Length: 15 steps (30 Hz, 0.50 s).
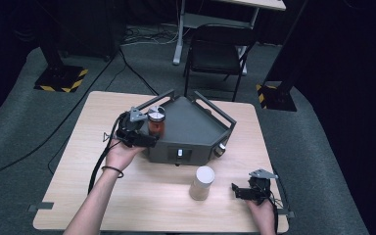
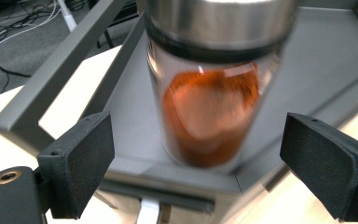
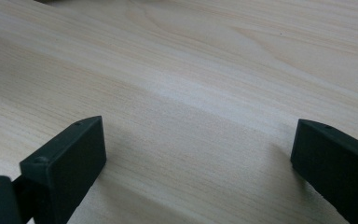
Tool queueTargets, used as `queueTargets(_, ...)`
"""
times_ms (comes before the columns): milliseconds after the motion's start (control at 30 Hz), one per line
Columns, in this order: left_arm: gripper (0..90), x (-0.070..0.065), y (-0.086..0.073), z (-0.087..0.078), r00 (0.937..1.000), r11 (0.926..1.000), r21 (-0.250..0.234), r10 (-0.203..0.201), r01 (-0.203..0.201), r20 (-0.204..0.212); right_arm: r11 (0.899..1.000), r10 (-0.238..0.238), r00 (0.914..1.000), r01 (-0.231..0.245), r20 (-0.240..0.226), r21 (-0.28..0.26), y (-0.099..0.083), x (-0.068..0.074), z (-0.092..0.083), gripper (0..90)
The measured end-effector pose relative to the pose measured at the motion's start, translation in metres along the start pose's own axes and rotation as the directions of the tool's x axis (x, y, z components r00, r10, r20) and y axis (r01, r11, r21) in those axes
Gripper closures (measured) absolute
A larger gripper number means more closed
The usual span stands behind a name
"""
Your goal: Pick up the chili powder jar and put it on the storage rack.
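Spice jar (image 2: 209, 93) on grey tray (image 2: 317, 60), between left claw (image 2: 196, 163) jaws — untouched

Table (image 1: 127, 196): light wood-grain top with rounded corners, standing on grey carpet. Lying directly on it: one dark grey angular tray (image 1: 196, 129) with raised rails, just beyond and beside the left tongs (image 1: 149, 141); one pale cylindrical canister (image 1: 202, 182), upright, between the two tongs and nearer the right tongs (image 1: 236, 190). Bare wood lies under the right tongs.
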<state>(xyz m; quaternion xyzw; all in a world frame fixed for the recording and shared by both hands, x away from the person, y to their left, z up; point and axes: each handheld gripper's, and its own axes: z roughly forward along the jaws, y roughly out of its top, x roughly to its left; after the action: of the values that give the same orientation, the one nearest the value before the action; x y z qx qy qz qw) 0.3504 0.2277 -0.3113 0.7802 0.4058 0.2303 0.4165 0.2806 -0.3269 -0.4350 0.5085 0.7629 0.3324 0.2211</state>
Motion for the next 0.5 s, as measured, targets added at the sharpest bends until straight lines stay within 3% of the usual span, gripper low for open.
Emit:
queueTargets(367, 5.8, 0.006, -0.037, -0.011, 0.9993, 0.9993, 0.001, -0.036, 0.036, -0.010, 1.000, 0.000, 1.0000, 0.000, 0.000, 0.000, 0.000, 0.000, 0.000, 2.2)
queueTargets(500, 6.0, 0.005, -0.052, -0.012, 0.9993, 0.9995, 0.006, -0.032, 0.033, -0.016, 1.000, 0.000, 1.0000, 0.000, 0.000, 0.000, 0.000, 0.000, 0.000, 2.2)
